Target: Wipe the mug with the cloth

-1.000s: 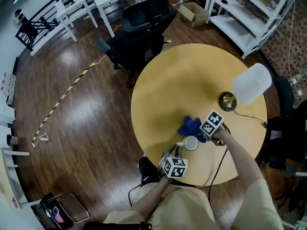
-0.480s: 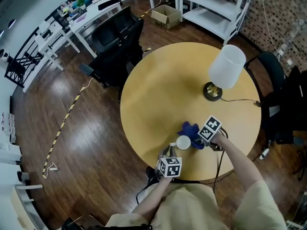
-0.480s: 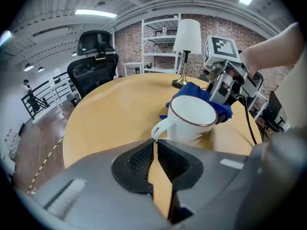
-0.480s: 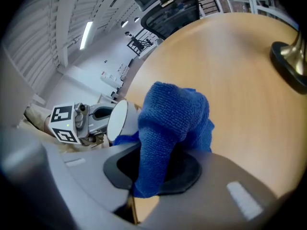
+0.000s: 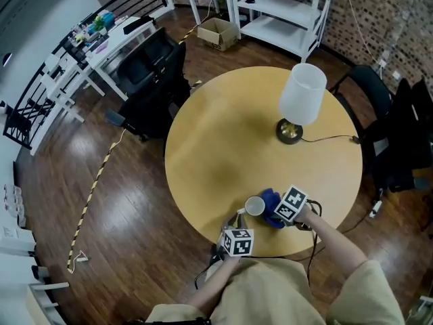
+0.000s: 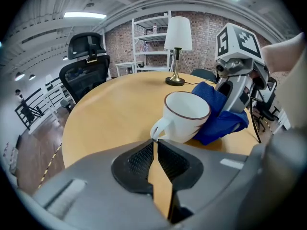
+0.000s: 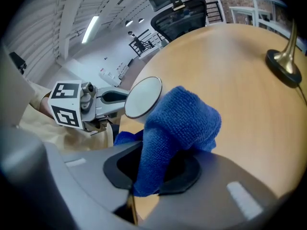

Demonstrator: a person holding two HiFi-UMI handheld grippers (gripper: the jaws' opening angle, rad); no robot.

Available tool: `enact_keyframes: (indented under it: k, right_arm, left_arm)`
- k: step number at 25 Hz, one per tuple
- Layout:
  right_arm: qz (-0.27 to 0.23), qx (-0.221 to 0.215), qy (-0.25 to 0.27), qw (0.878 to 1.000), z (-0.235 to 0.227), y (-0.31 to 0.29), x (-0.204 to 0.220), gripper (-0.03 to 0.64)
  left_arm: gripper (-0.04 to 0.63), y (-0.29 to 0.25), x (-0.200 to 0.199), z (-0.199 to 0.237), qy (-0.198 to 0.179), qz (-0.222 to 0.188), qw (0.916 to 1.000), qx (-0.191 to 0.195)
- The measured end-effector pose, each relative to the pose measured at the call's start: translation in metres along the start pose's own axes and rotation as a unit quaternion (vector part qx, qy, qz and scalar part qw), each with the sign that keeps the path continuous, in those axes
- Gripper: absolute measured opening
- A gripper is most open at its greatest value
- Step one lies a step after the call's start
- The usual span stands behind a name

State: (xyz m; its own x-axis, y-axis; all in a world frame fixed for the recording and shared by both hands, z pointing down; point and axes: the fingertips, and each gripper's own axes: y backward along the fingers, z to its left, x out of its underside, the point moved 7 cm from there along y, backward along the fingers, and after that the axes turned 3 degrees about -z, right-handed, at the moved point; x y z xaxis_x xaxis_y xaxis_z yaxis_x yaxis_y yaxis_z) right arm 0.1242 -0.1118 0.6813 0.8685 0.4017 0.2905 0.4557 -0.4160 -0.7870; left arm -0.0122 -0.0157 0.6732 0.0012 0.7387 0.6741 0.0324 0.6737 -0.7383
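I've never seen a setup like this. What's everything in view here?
table: one, light wood, round, centre
mug: one, white, over the table's near edge
cloth: one, blue, right beside the mug
lamp: one, white shade, brass base, table's far right
office chair: one, black, beyond the table's left
cardboard box: one, brown, floor by the shelving
shelving: one unit, white, far side
striped tape: one strip, yellow-black, floor at left
person: one, beige clothing, bottom edge
left gripper: one, grey, fingers shut on the mug's handle
right gripper: one, grey, fingers shut on the cloth
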Motion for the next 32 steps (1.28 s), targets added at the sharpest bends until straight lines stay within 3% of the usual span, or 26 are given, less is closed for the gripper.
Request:
enact_keyframes:
  k: [15,22,32]
  right_arm:
    - [-0.011,0.035,0.041,0.998,0.027,-0.019,0.016,0.072]
    - [-0.011,0.033,0.045,0.998,0.039,-0.024,0.022,0.072]
    - [-0.007,0.016,0.071,0.997,0.057,-0.042,0.018,0.072]
  left_arm:
    - [0.015,0.009,0.013,-0.011,-0.036,-0.008,0.9985,0.041]
    - [0.008,0.014,0.016,-0.021,-0.054,-0.01,0.9975,0.044]
    - [0.002,0.017,0.018,-0.029,-0.078,-0.028,0.9931,0.083]
